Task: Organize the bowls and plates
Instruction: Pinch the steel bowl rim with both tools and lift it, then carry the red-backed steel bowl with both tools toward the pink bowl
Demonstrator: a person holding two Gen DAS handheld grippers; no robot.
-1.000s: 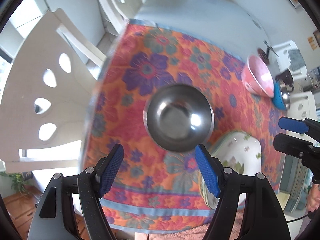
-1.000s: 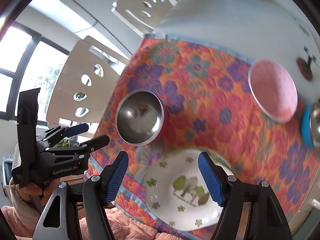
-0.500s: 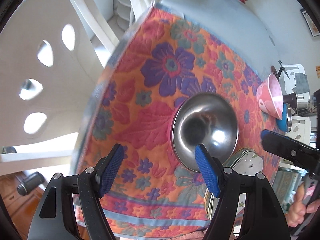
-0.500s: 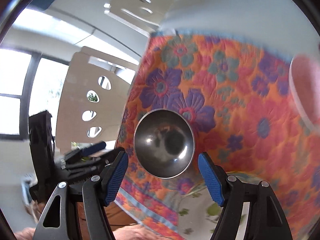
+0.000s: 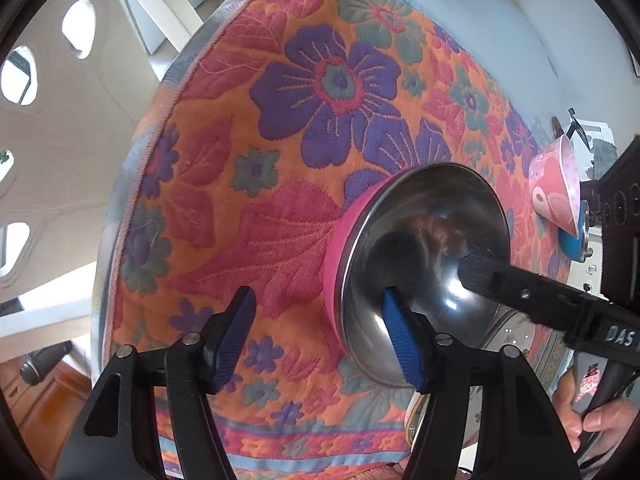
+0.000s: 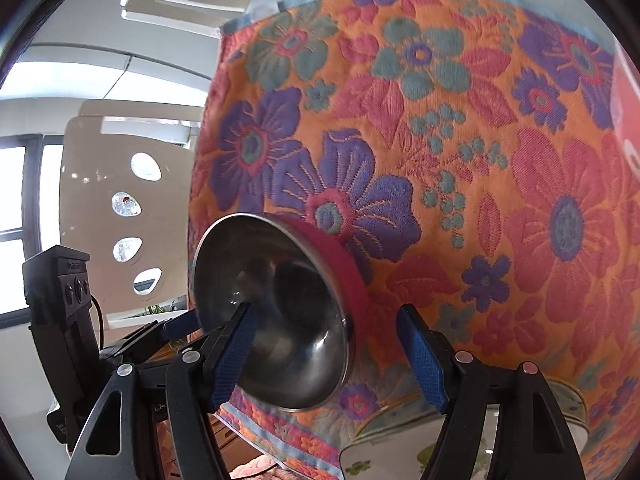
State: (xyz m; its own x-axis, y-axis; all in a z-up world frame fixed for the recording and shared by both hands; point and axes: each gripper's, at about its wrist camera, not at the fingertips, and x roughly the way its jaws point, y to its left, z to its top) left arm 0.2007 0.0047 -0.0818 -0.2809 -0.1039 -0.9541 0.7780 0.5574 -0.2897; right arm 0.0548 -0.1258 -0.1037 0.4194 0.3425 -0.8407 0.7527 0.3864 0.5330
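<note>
Left hand-held gripper [image 5: 320, 336] closing, straddling the steel bowl's [image 5: 424, 248] rim.

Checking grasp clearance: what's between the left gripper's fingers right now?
In the left wrist view, the steel bowl's near rim and bare floral cloth sit between them. One finger of the left gripper, which is closing, is inside the bowl, one outside; pads don't yet press.

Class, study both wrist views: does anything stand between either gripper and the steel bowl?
Nothing visible does. The left gripper and right gripper, jaws closing, each straddle the steel bowl's rim on opposite sides, one finger inside, one outside. Only the flowered cloth lies beneath.
</note>
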